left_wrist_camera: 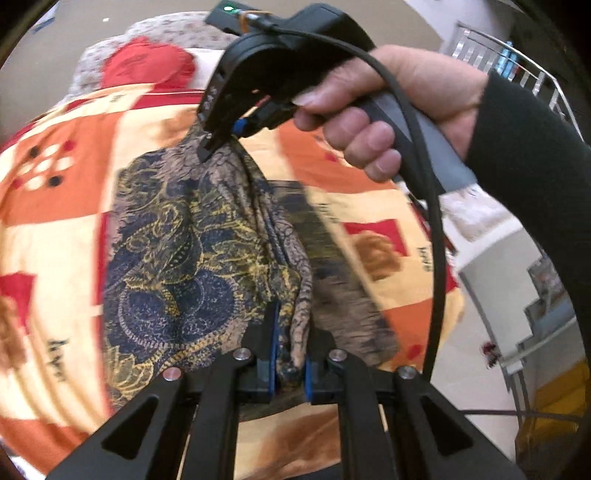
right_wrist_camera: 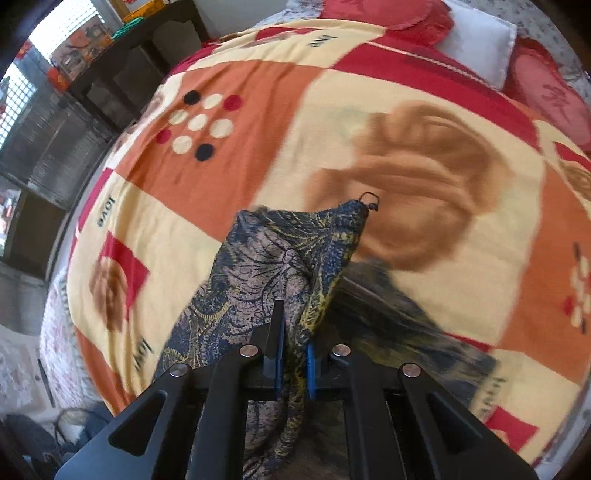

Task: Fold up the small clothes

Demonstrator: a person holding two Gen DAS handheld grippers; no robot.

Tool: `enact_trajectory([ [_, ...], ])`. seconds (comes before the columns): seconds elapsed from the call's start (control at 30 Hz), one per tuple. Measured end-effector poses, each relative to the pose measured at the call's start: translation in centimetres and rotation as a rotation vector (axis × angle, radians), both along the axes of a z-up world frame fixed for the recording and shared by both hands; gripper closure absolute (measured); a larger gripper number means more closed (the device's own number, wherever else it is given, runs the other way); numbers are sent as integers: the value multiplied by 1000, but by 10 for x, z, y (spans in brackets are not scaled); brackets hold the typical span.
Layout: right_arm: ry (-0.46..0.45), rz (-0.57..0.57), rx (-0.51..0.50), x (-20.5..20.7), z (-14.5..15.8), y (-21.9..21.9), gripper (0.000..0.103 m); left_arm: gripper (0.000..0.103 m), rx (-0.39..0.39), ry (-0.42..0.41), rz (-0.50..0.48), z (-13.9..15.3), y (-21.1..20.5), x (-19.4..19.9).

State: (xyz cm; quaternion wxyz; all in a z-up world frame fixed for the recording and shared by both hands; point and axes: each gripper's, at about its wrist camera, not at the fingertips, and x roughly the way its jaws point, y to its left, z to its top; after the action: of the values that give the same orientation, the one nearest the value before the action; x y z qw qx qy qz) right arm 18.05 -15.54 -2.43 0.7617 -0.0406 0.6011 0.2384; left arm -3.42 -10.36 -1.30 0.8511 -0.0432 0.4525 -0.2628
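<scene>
A small patterned garment, navy, gold and tan paisley, hangs stretched between both grippers above the bed. My left gripper is shut on one bunched edge of it. My right gripper, held by a hand, shows in the left wrist view, shut on the far edge. In the right wrist view my right gripper is shut on the garment, which drapes forward and down. A blurred part of the cloth trails to the right.
A bed with an orange, cream and red blanket lies under the garment. Red pillows lie at the head. A dark shelf unit stands at the left. A metal rack stands beside the bed.
</scene>
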Motion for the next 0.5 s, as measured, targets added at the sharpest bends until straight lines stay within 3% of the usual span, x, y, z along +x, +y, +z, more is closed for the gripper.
enact_trajectory([
  [0.17,33,-17,-62,-2,-13,-51,83,93,-7,31,-57,-21,-49,4],
  [0.37,67,-59,-126,-6,-73,-88,83,93,-4,123,-86,-52,-83,15],
  [0.5,23,-104,-58,-12,-79,-100,81,93,-6,112,-107,-53,-89,11],
])
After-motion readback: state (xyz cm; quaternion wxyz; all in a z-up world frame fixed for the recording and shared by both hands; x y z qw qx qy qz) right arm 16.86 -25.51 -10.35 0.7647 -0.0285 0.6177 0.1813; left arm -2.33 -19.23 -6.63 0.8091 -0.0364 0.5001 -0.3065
